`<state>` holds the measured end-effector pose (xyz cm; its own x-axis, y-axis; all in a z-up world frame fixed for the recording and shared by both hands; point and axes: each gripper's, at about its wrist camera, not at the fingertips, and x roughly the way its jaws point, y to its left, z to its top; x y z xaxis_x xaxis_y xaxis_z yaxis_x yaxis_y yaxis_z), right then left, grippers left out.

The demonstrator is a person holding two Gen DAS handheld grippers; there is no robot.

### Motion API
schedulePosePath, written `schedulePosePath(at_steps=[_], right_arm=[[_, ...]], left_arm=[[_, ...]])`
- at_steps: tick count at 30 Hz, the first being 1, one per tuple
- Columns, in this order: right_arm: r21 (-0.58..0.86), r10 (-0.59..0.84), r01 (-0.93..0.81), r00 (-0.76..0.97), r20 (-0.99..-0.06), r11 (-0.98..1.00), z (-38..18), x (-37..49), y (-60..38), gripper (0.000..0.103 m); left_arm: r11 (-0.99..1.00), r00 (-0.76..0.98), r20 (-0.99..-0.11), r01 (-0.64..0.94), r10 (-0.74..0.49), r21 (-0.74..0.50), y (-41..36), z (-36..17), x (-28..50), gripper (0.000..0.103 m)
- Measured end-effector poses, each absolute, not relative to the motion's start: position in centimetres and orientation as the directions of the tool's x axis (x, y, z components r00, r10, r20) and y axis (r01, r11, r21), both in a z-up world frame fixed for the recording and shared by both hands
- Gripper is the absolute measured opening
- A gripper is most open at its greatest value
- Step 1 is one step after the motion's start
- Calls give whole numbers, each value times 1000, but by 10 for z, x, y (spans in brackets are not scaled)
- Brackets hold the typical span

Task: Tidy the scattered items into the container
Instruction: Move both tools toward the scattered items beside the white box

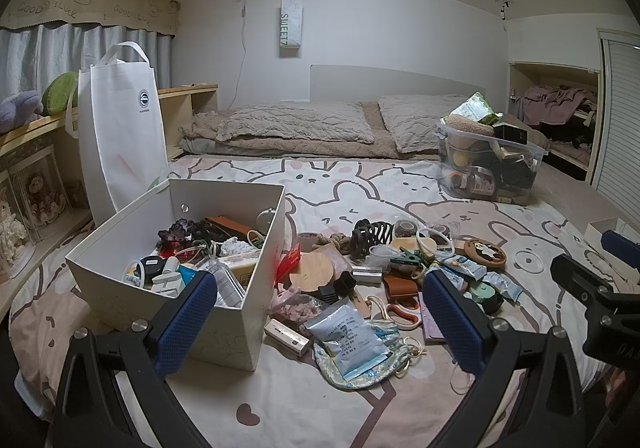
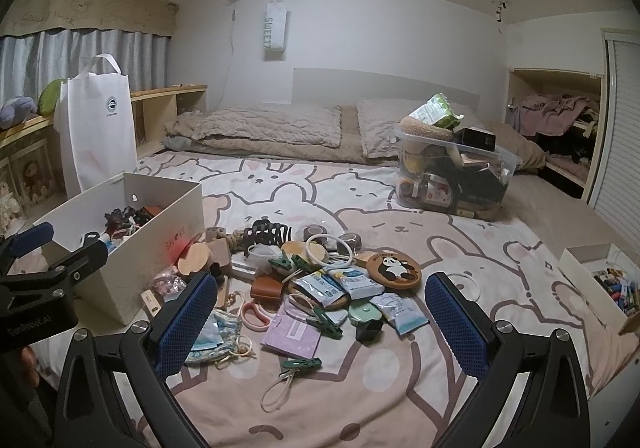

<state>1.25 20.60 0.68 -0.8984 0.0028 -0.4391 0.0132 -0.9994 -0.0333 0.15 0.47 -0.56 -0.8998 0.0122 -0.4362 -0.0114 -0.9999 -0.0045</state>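
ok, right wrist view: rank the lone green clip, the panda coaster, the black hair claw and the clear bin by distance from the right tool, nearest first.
1. Green clip, on the sheet just ahead, between the open fingers.
2. Panda coaster, right side of the pile.
3. Black hair claw, back edge of the pile.
4. Clear bin, far right, by the pillows.

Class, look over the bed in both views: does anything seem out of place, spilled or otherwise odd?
Yes. A heap of small items lies loose on the bedspread beside the white box instead of in it. One green clip lies apart from the heap. Nothing looks broken or spilled wet.
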Motion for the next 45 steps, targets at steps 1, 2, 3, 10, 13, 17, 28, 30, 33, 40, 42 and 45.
schedulePosePath(at_steps=[1,2,3,10,13,17,28,30,33,40,42,45], right_arm=[[-34,3,13,-898,-439,-999,7,13,206,103],[-35,3,14,-898,-440,-999,7,12,205,103],[-35,3,14,-898,-440,-999,7,12,205,103],[-41,6,13,-901,-433,-999,7,13,204,103],[-37,6,11,-902,-431,-999,7,13,206,103],[-33,5,9,-903,-429,-999,7,12,207,103],[-29,-13,30,-879,-477,-999,-23,-10,209,103],[-42,-9,35,-869,-495,-998,-31,-18,209,103],[-42,-10,37,-857,-515,-998,-40,-27,211,103],[-44,-19,52,-836,-549,-998,-62,-44,216,103],[-43,-23,57,-830,-558,-997,-68,-48,217,103],[-40,-35,70,-821,-570,-997,-76,-54,217,103]], left_arm=[[-1000,-900,-436,-11,12,-5,4,-6,1,103],[-1000,-900,-437,-12,13,-6,4,-6,1,103],[-1000,-899,-437,-12,13,-6,4,-6,1,103],[-1000,-900,-436,-11,13,-6,4,-6,1,103],[-1000,-899,-438,-9,11,-6,3,-7,1,103],[-1000,-897,-442,-4,5,-4,0,-10,-1,103],[-1000,-868,-496,17,-24,20,-4,-34,-21,103],[-1000,-858,-513,20,-28,22,-4,-40,-28,103],[-999,-843,-535,30,-46,37,-2,-51,-37,103],[-999,-811,-584,14,-38,46,8,-74,-58,103],[-999,-799,-601,2,-31,49,13,-81,-63,103],[-999,-781,-624,-9,-24,50,18,-91,-70,103]])
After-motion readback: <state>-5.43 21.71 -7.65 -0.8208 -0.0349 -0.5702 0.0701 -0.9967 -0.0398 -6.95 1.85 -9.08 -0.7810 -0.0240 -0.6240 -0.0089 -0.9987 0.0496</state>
